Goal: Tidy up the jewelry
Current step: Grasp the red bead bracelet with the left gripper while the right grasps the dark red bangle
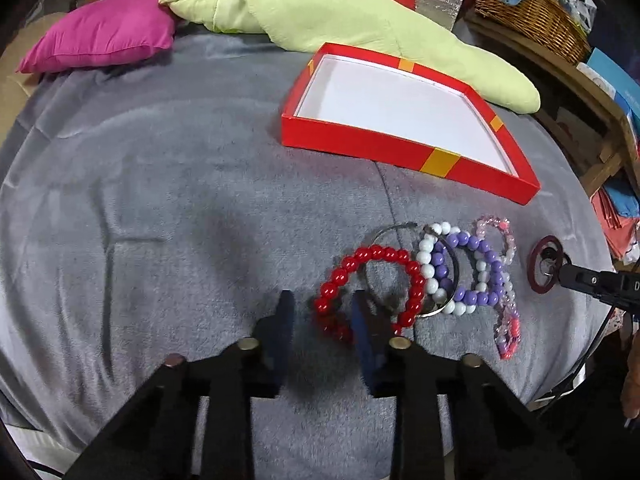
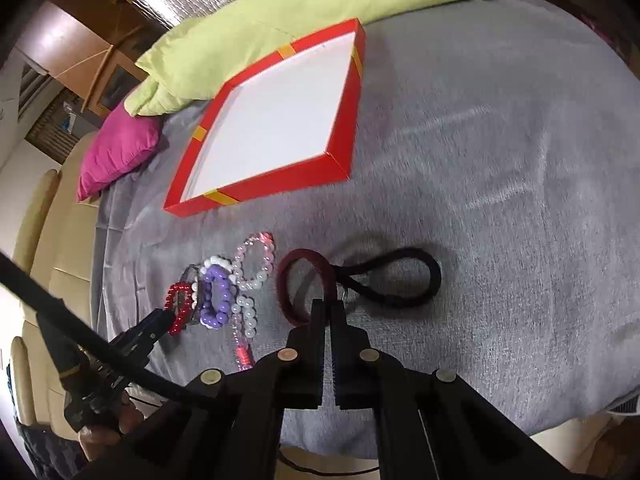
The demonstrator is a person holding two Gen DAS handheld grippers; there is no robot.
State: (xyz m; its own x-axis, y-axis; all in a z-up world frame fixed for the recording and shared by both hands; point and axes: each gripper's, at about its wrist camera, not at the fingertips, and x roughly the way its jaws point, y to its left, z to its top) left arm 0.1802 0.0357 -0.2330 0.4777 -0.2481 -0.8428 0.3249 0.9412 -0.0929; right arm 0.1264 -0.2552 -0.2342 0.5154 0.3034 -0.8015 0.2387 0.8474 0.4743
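Left hand-held gripper (image 1: 322,308) wide, finger hiding red bead bracelet (image 1: 372,288) part; right hand-held gripper (image 2: 329,308) pinches maroon ring (image 2: 304,288).

left tool (image 1: 320,308): fingers spread, low, level | right tool (image 2: 329,308): fingers nearly closed, low

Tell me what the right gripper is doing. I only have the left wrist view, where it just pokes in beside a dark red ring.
Observer: The right gripper has its jaws nearly closed on the near edge of the dark red ring.
Operator: Is anything attached to that ring?
Observer: A black cord loop lies to its right on the grey blanket and meets the ring at the fingertips. I cannot tell if they are joined.
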